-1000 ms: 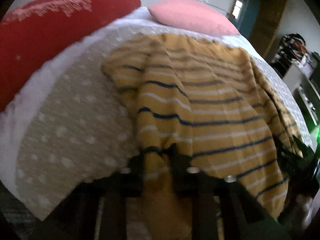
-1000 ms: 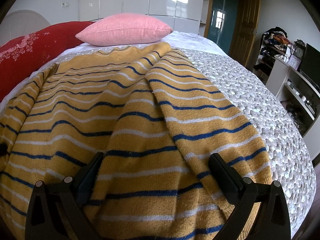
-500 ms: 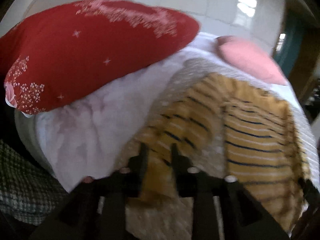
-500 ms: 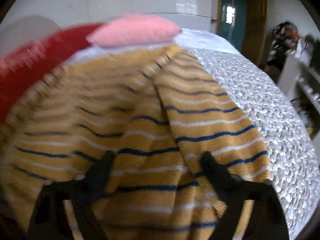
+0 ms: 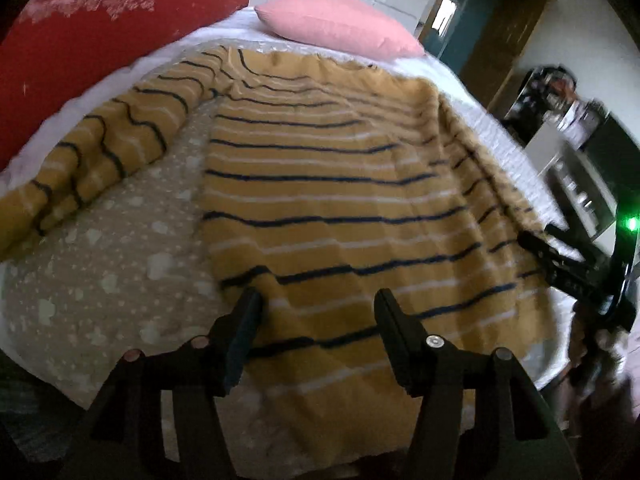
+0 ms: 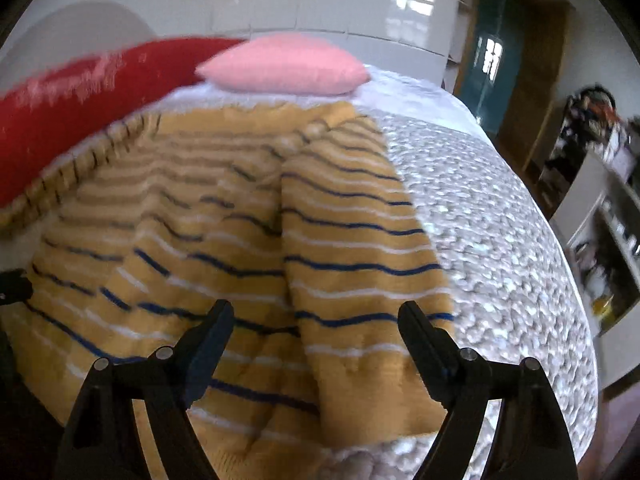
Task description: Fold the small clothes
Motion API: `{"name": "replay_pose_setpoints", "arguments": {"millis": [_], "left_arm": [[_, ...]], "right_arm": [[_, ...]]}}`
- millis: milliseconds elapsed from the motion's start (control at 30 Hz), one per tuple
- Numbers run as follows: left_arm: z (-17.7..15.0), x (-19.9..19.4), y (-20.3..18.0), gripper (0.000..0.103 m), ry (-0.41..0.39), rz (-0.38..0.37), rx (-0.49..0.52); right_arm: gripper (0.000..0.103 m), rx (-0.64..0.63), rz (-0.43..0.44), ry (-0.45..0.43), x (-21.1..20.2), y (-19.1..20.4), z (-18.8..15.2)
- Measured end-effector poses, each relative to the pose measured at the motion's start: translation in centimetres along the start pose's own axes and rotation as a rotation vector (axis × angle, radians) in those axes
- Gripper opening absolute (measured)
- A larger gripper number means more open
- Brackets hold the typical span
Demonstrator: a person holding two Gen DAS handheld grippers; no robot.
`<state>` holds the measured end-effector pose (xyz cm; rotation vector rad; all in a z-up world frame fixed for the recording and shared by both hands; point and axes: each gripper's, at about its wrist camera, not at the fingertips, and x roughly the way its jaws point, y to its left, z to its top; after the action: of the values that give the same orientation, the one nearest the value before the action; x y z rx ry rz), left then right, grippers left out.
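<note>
Having let go of the fabric it was pinching 1 second ago, the left gripper (image 5: 316, 308) now hangs with its jaws spread wide and nothing between them, just above the near hem of the mustard-yellow knitted sweater with navy and white stripes (image 5: 332, 200). That sweater lies spread across the beige, white-spotted quilted bedspread (image 5: 104, 264), its body flat and its left sleeve (image 5: 100, 148) flung out to the side toward the big red patterned pillow (image 5: 80, 40). In the earlier left view the sleeve was bunched up in the closed jaws; half a second ago it was being carried outward, and now it rests on the cover on its own.

The right gripper (image 6: 316, 320) is likewise parted and empty (its jaws were already apart in both earlier frames), hovering over the right sleeve (image 6: 352, 240), which lies folded inward onto the sweater's body, as it did before. The pink rectangular cushion (image 6: 284, 64) sits beyond the collar end, not touching the garment as far as I can tell.

My reading: the sleeve has been laid out straight as preparation, so 1 sleeve is folded in and 1 is not yet. The likely next step is to take the left sleeve again and bring it across the body. Motion blur in both views suggests the hands are repositioning.
</note>
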<state>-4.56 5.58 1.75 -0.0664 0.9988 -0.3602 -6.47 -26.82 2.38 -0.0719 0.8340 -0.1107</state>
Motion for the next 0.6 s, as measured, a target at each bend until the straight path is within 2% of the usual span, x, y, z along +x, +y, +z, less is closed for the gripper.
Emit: {"name": "replay_pose_setpoints", "arguments": {"millis": [33, 67, 100, 133, 167, 200, 300, 367, 433, 467, 500, 533, 567, 600], "left_arm": [[0.0, 0.3, -0.5, 0.037, 0.008, 0.033, 0.013], [0.1, 0.3, -0.6, 0.023, 0.011, 0.069, 0.013], [0.3, 0.4, -0.3, 0.008, 0.014, 0.083, 0.002], [0.6, 0.2, 0.4, 0.007, 0.018, 0.061, -0.031], [0.7, -0.1, 1.1, 0.007, 0.023, 0.031, -0.07], [0.7, -0.1, 1.8, 0.007, 0.029, 0.015, -0.091], [0.5, -0.2, 2.7, 0.007, 0.034, -0.004, -0.106], [0.2, -0.5, 2.4, 0.007, 0.026, 0.006, -0.094], [0.2, -0.4, 1.9, 0.009, 0.022, 0.014, -0.077], [0.0, -0.5, 1.7, 0.01, 0.019, 0.016, -0.073], [0.0, -0.3, 1.4, 0.019, 0.017, 0.016, -0.065], [-0.1, -0.1, 1.2, 0.031, 0.016, 0.003, -0.059], [-0.2, 0.0, 0.9, 0.037, 0.013, -0.019, -0.06], [-0.1, 0.2, 0.7, 0.044, 0.009, -0.027, -0.061]], "right_arm": [[0.072, -0.017, -0.02, 0.015, 0.7, 0.2, 0.0], [0.058, -0.031, -0.027, 0.043, 1.5, 0.3, 0.1], [0.03, -0.013, -0.007, 0.067, 2.0, -0.3, 0.3], [0.022, 0.022, 0.007, 0.077, 2.2, -1.1, 0.7], [0.021, 0.06, 0.021, 0.077, 2.1, -2.2, 1.0], [0.015, 0.11, 0.011, 0.063, 1.8, -3.7, 1.4], [0.013, 0.252, -0.139, 0.044, 1.2, -9.1, 2.1], [0.013, 0.347, -0.312, 0.048, 1.2, -12.9, 1.9], [0.014, 0.401, -0.525, 0.06, 1.0, -16.2, 1.3], [0.017, 0.442, -0.56, 0.073, 0.6, -17.6, 0.7], [0.024, 0.478, -0.525, 0.073, 0.0, -18.4, 0.3], [0.029, 0.521, -0.449, 0.063, -0.7, -18.7, -0.3], [0.041, 0.555, -0.363, 0.053, -1.4, -18.8, -0.9], [0.048, 0.572, -0.257, 0.046, -2.0, -18.2, -1.6]]}}
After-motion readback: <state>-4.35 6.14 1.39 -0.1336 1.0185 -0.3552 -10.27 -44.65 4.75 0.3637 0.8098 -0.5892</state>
